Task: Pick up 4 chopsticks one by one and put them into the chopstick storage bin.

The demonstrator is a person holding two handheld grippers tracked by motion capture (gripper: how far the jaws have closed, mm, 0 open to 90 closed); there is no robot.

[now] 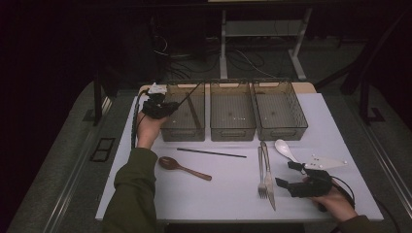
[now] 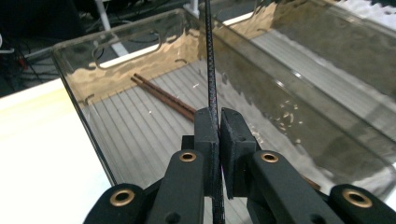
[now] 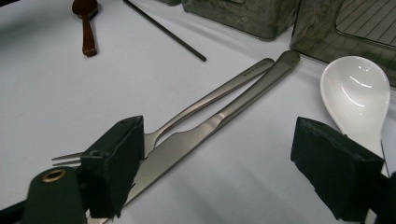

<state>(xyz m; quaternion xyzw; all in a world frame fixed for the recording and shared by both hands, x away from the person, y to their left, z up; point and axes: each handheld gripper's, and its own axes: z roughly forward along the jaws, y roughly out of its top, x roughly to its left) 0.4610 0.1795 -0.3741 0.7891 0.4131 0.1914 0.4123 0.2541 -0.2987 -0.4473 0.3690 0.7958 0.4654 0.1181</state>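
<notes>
My left gripper (image 1: 170, 107) hovers at the left bin (image 1: 171, 134) and is shut on a black chopstick (image 1: 192, 92). In the left gripper view that black chopstick (image 2: 209, 70) rises from between the closed jaws of the left gripper (image 2: 218, 135), above the bin floor where a pair of brown chopsticks (image 2: 163, 97) lies. My right gripper (image 1: 286, 174) stands open just above the table, near the front right. In the right gripper view the right gripper (image 3: 224, 163) has a knife (image 3: 224, 116) and a fork (image 3: 210, 100) running between its jaws, untouched.
Three clear bins stand in a row at the back; the middle bin (image 1: 232, 132) and right bin (image 1: 282, 132) look empty. A second black chopstick (image 1: 211, 153), a wooden spoon (image 1: 182, 167) and a white spoon (image 1: 285, 149) lie on the white tabletop (image 1: 228, 199).
</notes>
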